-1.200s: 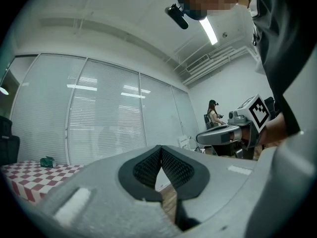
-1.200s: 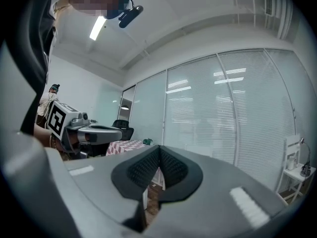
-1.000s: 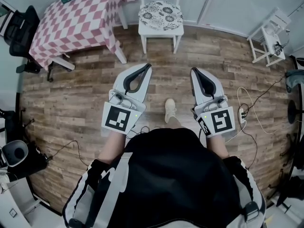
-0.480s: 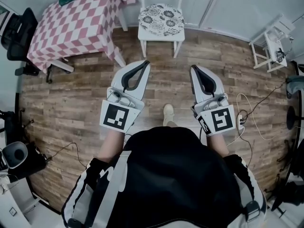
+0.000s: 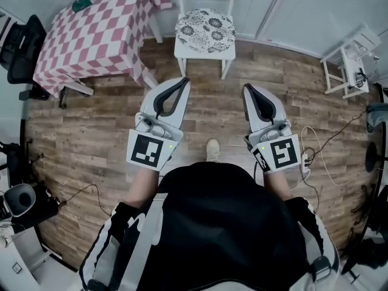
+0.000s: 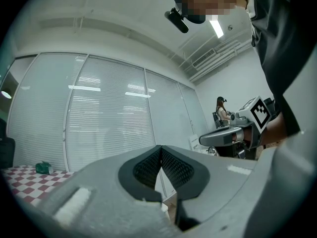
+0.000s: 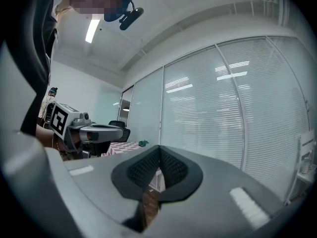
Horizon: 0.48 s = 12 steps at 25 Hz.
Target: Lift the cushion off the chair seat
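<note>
A round cushion [image 5: 206, 26] with a dark flower print lies on the seat of a white chair [image 5: 205, 48] against the far wall. My left gripper [image 5: 182, 82] and right gripper [image 5: 247, 90] are held level side by side over the wood floor, short of the chair and apart from it. Both are shut with nothing between the jaws. In the left gripper view the black pads [image 6: 161, 155] meet at the tips, and in the right gripper view the pads [image 7: 159, 155] meet the same way. The cushion is hidden in both gripper views.
A table with a pink and white checked cloth [image 5: 91, 32] stands left of the chair, with a green thing on its far corner. A black office chair [image 5: 21, 41] is at the far left. A white rack [image 5: 350, 59] stands at the right. Cables [image 5: 321, 144] lie on the floor.
Both grippers and the person have moved forward toward the chair, which now sits lower and nearer in the head view. Both stay shut.
</note>
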Each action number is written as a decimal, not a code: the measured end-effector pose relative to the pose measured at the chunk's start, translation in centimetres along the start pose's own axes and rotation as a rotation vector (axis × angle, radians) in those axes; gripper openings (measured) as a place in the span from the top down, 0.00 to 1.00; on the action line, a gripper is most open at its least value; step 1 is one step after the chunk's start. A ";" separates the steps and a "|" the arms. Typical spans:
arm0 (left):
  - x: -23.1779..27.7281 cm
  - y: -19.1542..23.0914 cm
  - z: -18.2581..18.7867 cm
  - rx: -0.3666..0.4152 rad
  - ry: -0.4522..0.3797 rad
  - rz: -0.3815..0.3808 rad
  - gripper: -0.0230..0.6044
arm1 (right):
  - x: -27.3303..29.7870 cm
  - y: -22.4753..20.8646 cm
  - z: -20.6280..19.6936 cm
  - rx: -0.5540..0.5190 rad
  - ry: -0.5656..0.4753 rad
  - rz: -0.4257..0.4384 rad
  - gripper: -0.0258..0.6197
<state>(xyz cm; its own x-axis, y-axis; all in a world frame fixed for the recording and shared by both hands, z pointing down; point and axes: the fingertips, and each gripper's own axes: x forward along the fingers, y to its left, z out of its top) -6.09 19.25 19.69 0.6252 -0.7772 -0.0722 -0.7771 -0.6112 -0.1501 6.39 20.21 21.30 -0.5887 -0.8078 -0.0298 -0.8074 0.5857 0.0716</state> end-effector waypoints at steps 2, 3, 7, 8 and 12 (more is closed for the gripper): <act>1.1 0.2 -0.1 -0.001 -0.004 0.002 0.96 | 0.4 -1.1 -0.2 -0.006 0.000 0.002 0.96; 1.7 0.2 -0.2 -0.001 -0.005 0.003 0.96 | 0.5 -1.7 -0.3 -0.007 0.003 0.003 0.96; 3.7 0.4 -0.6 -0.003 -0.005 0.011 0.96 | 1.4 -3.6 -0.6 0.008 0.005 0.007 0.96; 4.2 0.5 -0.7 -0.004 -0.004 0.014 0.96 | 1.6 -4.0 -0.7 0.012 0.004 0.010 0.96; 5.7 0.7 -1.1 -0.005 0.001 0.029 0.96 | 2.2 -5.6 -1.3 0.005 0.008 0.028 0.96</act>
<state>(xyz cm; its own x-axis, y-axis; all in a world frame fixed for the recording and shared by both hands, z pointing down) -3.12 14.21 20.27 0.6024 -0.7946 -0.0757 -0.7952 -0.5892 -0.1435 9.66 15.06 22.12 -0.6103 -0.7919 -0.0203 -0.7911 0.6080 0.0672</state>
